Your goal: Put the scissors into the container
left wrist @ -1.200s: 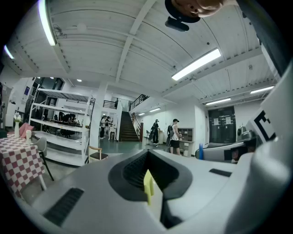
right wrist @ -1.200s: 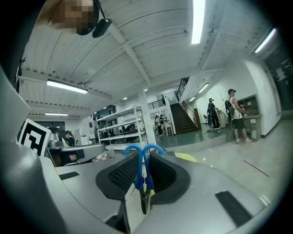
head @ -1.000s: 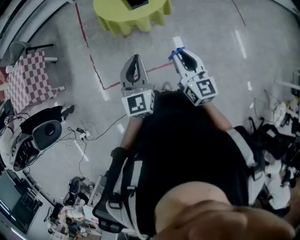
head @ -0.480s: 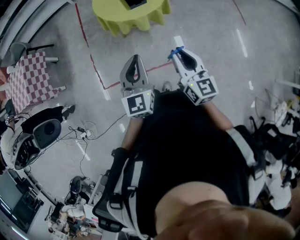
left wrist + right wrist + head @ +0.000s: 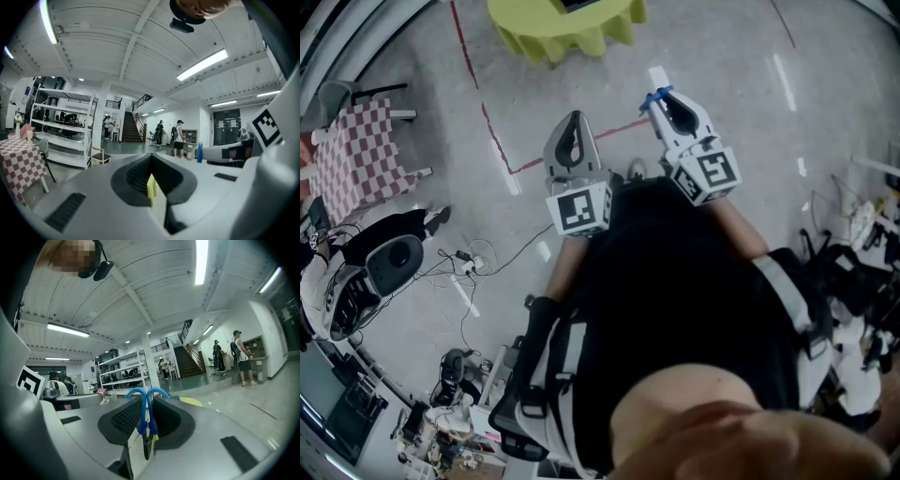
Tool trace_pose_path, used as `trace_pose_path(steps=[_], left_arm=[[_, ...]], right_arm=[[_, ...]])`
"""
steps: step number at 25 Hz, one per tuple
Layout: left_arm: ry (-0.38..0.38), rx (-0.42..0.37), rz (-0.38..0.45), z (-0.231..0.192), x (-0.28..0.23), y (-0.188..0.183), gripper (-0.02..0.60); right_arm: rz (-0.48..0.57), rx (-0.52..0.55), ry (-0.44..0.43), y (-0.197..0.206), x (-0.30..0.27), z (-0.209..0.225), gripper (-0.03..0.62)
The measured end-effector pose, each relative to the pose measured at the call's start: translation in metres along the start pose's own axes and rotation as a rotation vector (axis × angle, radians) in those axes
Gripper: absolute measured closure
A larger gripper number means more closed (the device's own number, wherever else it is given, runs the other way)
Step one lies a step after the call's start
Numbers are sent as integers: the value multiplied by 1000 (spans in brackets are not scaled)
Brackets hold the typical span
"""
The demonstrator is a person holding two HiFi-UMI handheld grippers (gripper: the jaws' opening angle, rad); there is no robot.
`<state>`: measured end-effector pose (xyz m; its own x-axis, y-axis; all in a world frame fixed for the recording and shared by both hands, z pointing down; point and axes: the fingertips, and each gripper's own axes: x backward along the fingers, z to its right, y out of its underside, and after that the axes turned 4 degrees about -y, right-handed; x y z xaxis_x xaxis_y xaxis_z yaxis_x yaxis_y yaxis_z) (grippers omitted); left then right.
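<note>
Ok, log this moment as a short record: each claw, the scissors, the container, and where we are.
left claw: shut, nothing in it
right claw: shut on the scissors
scissors: blue handle loops out at the claw tips, blades pointing back toward the hand
container: none that I can make out
surroundings: both claws held up over grey floor, with the yellow-draped table ahead

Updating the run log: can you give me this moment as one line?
right gripper: shut on scissors | left gripper: shut, empty | container: not identifiable in view
</note>
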<state>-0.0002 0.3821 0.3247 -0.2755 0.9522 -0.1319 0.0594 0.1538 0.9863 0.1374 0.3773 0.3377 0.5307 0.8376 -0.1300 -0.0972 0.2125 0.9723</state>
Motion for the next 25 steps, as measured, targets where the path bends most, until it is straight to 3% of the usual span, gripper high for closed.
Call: trace_pose_path(steps=[14,25], left_arm=[[78,6,-23,-68,1,8,584],[63,5,-6,-88,-10,11,584]], right_arm=[[20,-4,68,0,-58,-42,522],[44,9,48,-2,-86,-45,522]])
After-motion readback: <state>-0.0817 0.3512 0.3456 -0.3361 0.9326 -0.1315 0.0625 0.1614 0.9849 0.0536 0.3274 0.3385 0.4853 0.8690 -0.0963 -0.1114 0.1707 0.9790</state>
